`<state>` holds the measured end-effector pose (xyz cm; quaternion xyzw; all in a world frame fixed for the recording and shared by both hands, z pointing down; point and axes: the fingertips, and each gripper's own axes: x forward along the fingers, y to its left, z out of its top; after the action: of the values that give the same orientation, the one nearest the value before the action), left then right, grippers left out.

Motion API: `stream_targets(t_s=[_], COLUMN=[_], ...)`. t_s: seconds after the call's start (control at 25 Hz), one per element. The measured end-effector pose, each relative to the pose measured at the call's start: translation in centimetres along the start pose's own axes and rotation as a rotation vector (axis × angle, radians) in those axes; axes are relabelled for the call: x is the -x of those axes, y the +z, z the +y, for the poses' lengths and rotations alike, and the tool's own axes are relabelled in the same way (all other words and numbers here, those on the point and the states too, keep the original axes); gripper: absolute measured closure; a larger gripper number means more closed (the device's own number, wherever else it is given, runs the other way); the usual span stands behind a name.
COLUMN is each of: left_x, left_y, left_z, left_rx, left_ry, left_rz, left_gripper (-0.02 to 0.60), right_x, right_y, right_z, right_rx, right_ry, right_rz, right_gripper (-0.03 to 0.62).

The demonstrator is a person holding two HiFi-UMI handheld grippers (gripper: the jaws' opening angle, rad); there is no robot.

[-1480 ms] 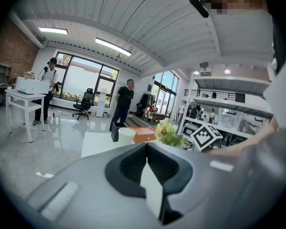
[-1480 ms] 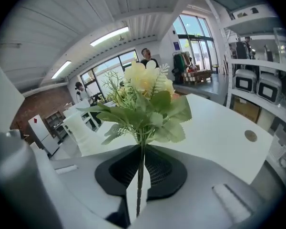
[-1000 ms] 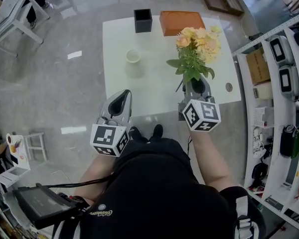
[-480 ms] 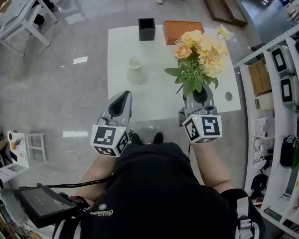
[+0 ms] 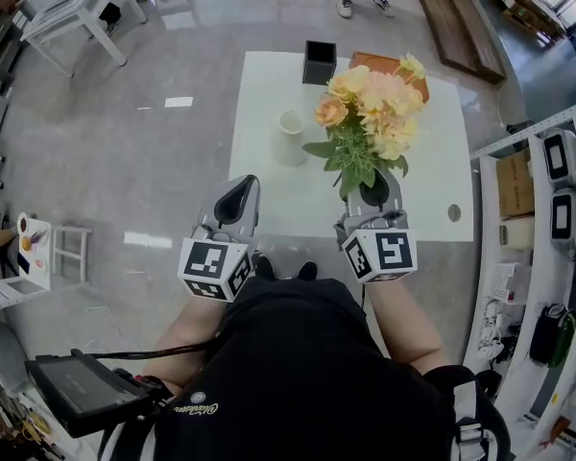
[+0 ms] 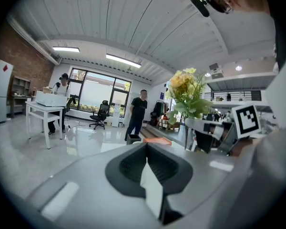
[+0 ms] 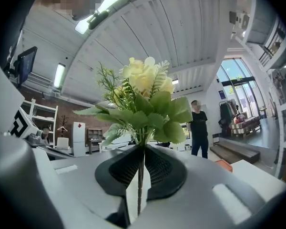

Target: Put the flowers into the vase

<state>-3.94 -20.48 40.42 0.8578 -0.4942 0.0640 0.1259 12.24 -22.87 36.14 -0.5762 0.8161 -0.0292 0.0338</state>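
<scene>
A bouquet of yellow and peach flowers (image 5: pixel 370 113) with green leaves stands upright in my right gripper (image 5: pixel 375 186), which is shut on the thin stems. In the right gripper view the stems (image 7: pixel 141 175) run between the closed pads, with the blooms (image 7: pixel 143 82) above. The bouquet hangs over the white table (image 5: pixel 269 190), to the right of the white vase (image 5: pixel 291 137). My left gripper (image 5: pixel 238 196) is shut and holds nothing, near the table's front edge; its pads meet in the left gripper view (image 6: pixel 147 149).
A black square box (image 5: pixel 319 62) and an orange tray (image 5: pixel 367 62) sit at the table's far edge. A person's feet (image 5: pixel 363 4) show beyond it. White shelves (image 5: pixel 557 190) line the right side. Another white table (image 5: pixel 67 3) stands far left.
My right gripper has risen with the bouquet and carried it left, closer to the vase. The left gripper has shifted only slightly.
</scene>
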Motion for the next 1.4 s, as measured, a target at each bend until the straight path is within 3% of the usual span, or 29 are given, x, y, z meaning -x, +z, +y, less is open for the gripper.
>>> stream_targets(t_s=[0.2,0.44,0.92,1.12,1.4], left_x=[1.4,2.0,2.3,2.3,2.6], left_y=[-0.2,-0.4,-0.6,-1.0,-1.8], left_z=[2.0,3.4,4.8,5.2,6.2], left_rx=[0.014,0.024,0.03,0.038,0.04], left_ry=[0.052,0.075,0.085,0.092,0.105], left_rz=[-0.002,0.0,0.016,0.031,0.045], left_gripper=[0.574,0.574,0.574,0.574,0.574], right_x=[-2.0,-4.0,-11.7,-13.1,-14.2], right_y=[-1.1,-1.9,6.1,3.8,-2.9], right_z=[3.7,5.6,6.1,5.6,4.6], right_rx=[-0.009,-0.017,0.068,0.08,0.094], right_ry=[0.088,0.131,0.143,0.131,0.1], right_rz=[0.018,0.028,-0.155,-0.111,-0.001], right_gripper=[0.562,0.562,0.562,0.562,0.562])
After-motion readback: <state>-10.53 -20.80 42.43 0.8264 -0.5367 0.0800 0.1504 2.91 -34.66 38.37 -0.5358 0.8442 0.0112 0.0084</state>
